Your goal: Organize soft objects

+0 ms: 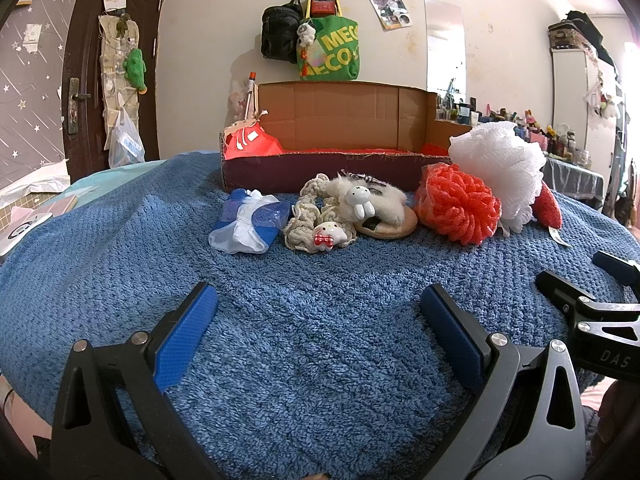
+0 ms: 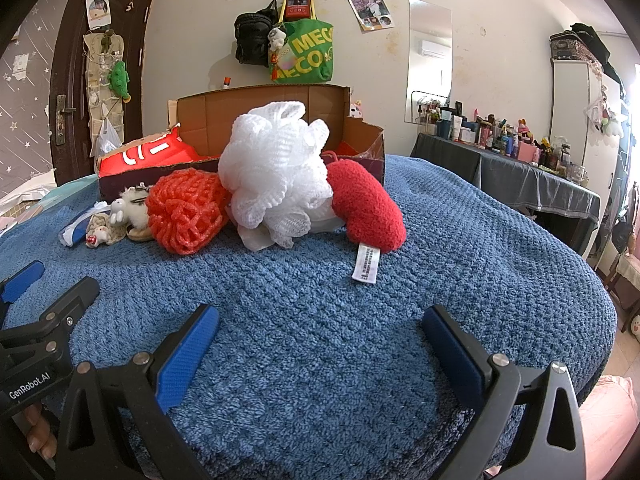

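Observation:
Soft things lie in a row on the blue blanket (image 1: 304, 344) before an open cardboard box (image 1: 344, 120): a blue-and-white plastic pack (image 1: 248, 222), a cream knitted piece with bunny charms (image 1: 320, 226), a fluffy white bunny toy (image 1: 368, 200), an orange mesh puff (image 1: 456, 208), a white mesh puff (image 1: 496, 164) and a red plush heart (image 2: 366, 206). My left gripper (image 1: 320, 320) is open and empty, well short of them. My right gripper (image 2: 320, 340) is open and empty, in front of the white puff (image 2: 276, 172) and orange puff (image 2: 186, 210).
The box (image 2: 264, 108) holds a red item (image 2: 148, 156) at its left end. A cluttered table (image 2: 520, 164) stands at the right beyond the bed edge. A door (image 1: 108, 72) is at the left. Bags (image 1: 328, 48) hang on the wall.

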Demonstrator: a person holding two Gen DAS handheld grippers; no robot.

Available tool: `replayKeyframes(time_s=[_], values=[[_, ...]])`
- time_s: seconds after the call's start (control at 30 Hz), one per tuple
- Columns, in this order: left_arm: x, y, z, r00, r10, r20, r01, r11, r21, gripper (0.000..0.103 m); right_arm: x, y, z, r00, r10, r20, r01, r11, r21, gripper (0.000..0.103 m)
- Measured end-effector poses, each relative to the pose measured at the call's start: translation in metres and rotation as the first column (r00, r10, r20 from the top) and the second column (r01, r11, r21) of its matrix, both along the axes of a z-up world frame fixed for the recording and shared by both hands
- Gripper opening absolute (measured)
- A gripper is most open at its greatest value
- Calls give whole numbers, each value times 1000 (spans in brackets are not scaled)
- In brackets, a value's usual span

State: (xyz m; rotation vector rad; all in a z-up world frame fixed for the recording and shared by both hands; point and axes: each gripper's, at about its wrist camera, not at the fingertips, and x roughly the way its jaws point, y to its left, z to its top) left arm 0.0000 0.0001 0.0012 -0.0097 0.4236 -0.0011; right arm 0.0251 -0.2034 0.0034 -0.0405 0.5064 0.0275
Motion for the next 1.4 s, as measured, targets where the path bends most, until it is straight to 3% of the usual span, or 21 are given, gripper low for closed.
replayKeyframes(time_s=[0.97, 1.4], values=[[25, 27, 40, 997, 3, -71, -5, 1000, -31, 103, 19, -2, 27, 1000, 13, 0, -13, 999, 33, 103], [68, 56, 59, 977, 8, -213, 0, 999, 41, 103, 57, -41, 49, 997, -12, -70, 17, 997, 71, 103]])
